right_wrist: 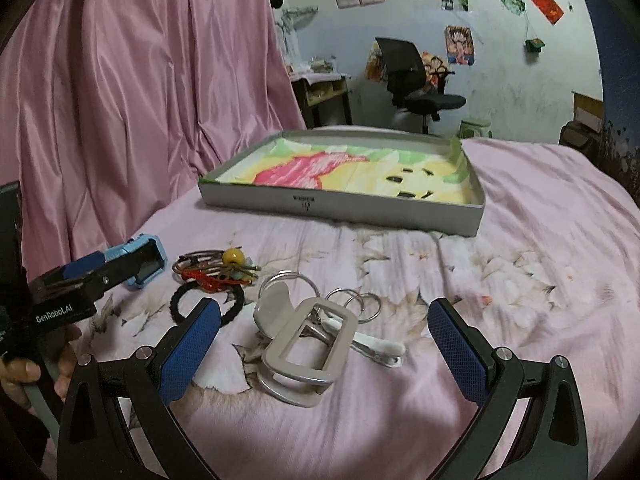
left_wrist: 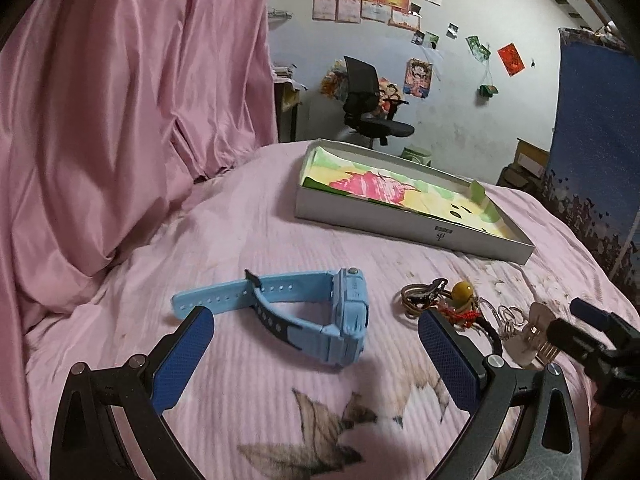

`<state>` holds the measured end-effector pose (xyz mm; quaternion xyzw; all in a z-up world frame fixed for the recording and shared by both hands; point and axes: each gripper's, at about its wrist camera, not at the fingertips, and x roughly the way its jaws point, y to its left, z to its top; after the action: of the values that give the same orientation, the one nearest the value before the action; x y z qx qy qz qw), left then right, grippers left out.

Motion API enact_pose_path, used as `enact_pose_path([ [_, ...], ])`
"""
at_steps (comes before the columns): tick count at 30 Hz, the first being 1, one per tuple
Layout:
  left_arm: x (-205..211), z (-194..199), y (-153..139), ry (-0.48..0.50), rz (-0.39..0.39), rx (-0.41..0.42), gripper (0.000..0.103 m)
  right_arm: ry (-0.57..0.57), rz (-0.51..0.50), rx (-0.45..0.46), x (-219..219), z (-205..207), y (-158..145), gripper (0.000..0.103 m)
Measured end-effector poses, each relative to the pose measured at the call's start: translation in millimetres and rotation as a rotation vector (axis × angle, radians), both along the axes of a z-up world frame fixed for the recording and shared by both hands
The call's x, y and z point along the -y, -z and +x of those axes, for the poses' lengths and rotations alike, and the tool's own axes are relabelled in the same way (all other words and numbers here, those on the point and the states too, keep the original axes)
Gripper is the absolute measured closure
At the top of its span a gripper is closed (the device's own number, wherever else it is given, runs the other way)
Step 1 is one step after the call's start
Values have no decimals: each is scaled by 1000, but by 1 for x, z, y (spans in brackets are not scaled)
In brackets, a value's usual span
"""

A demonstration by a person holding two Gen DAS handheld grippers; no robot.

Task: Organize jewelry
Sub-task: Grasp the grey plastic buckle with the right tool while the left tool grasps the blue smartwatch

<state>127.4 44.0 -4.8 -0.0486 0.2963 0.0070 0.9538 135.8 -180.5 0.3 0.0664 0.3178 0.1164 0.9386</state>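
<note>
Pink bedsheet (left_wrist: 248,216) under everything. My left claw (left_wrist: 316,330) is spread wide, gripping nothing, with the blue watch (left_wrist: 320,308) lying on its side on the bed between and just ahead of its tips. My right claw (right_wrist: 324,320) is spread wide too, and the grey clip (right_wrist: 308,344) with its key rings (right_wrist: 356,300) lies on the bed between its fingers, untouched. Left of the clip sit a black band (right_wrist: 204,304) and a tangle of cords with a yellow bead (right_wrist: 233,256), near the watch. Beyond them all, the shallow box (right_wrist: 340,212) rests on the bed, lined with bright paper.
</note>
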Motion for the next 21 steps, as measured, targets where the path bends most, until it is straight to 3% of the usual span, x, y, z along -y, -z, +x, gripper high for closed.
enact_pose_path([
  [3, 1, 5, 1, 17, -9, -9, 2, -5, 16, -17, 0, 3, 5, 1],
  [7, 0, 12, 5, 37, -40, -23, 17, 0, 44, -28, 3, 4, 9, 5],
  [12, -1, 14, 9, 42, -62, -22, 26, -10, 58, -61, 1, 9, 17, 36],
  [15, -2, 14, 9, 40, -72, -19, 34, -25, 63, -73, -2, 11, 21, 46],
  [18, -3, 14, 9, 37, -72, -21, 47, -34, 63, -77, -4, 11, 23, 51],
  [21, -2, 14, 9, 43, -70, -25, 50, -36, 67, -76, -5, 11, 23, 51],
])
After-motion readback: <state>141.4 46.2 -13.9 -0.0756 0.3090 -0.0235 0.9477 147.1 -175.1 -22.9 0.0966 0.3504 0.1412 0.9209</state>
